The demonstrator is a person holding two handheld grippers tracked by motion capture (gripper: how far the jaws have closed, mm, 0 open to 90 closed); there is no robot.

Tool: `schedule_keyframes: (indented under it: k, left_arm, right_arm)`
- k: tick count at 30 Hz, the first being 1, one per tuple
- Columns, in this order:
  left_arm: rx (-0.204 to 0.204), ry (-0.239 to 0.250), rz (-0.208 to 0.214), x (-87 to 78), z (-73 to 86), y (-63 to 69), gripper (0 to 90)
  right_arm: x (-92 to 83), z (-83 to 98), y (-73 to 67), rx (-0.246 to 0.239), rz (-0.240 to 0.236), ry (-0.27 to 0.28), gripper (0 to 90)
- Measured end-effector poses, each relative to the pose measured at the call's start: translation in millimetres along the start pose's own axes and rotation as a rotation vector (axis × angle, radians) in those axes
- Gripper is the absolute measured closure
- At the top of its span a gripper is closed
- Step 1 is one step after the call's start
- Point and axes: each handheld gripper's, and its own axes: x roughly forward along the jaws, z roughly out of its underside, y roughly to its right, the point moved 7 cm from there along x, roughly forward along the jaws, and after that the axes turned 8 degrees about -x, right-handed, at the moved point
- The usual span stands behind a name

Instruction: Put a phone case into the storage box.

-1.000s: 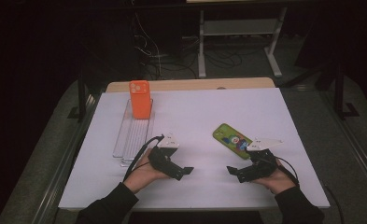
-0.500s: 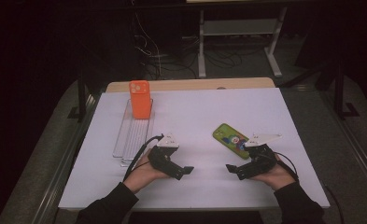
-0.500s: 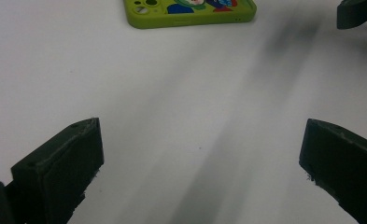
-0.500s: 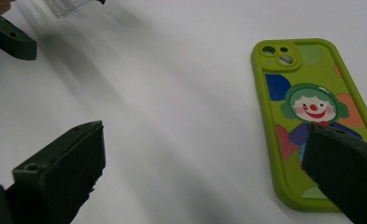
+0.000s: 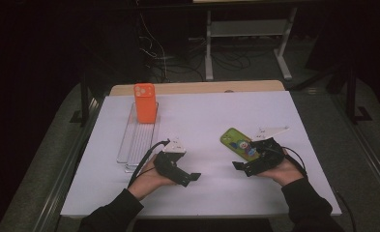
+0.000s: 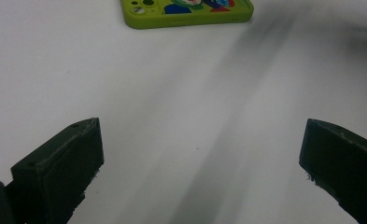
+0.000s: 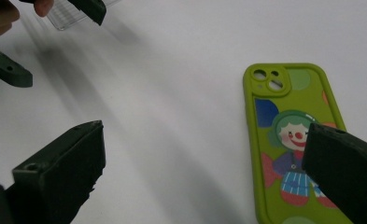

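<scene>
From above, we see the flat green cartoon-printed phone case (image 5: pixel 240 143) lying on the white counter (image 5: pixel 202 121), touching our right gripper (image 5: pixel 245 166). Along the left gripper (image 6: pixel 200 163), spread fingers (image 6: pixel 59 168) sit well short of it. Along the right, one spread finger (image 7: pixel 344 168) overlaps it.

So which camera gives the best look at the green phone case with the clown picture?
The right gripper view: the green clown phone case lies close, its printed back plain. The high view shows it small; the left gripper view catches its lower edge.
</scene>
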Motion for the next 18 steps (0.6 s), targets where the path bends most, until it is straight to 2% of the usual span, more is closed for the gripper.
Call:
schedule_keyframes:
  k: [1, 2, 3, 6, 7, 10, 16, 18]
  left_arm:
    - [0.007, -0.004, 0.000, -0.3, 0.1, -0.3, 0.0]
    - [-0.009, 0.010, 0.002, 0.6, -0.9, 0.9, 0.0]
    - [0.004, -0.001, 0.001, -0.1, -0.4, -0.1, 0.0]
    - [-0.002, -0.004, -0.002, 0.9, 0.1, 0.4, 0.0]
    - [0.001, -0.004, -0.001, 1.0, -0.1, 0.6, 0.0]
    - [0.004, -0.011, 0.006, 1.0, -0.1, 1.6, 0.0]
    - [0.013, -0.022, 0.000, -0.5, -0.4, 0.0, 0.0]
    - [0.008, -0.012, 0.001, 0.6, -0.6, 0.6, 0.0]
  right_arm:
    - [-0.3, -2.2, 1.0, -0.001, 0.002, -0.004, 0.0]
    - [-0.8, -3.4, 1.1, 0.001, -0.001, -0.010, 0.0]
    - [-0.6, -5.3, 1.9, -0.006, -0.003, -0.012, 0.0]
    - [-1.6, -11.6, 5.1, -0.004, 0.004, -0.013, 0.0]
    - [-1.8, -13.2, 7.9, -0.019, 0.008, -0.011, 0.0]
    - [-3.8, -17.9, 12.1, -0.007, 0.013, -0.012, 0.0]
    - [-8.5, -29.5, 22.1, -0.023, 0.027, 0.007, 0.0]
    - [-8.8, -32.1, 25.3, -0.017, 0.029, 0.004, 0.0]
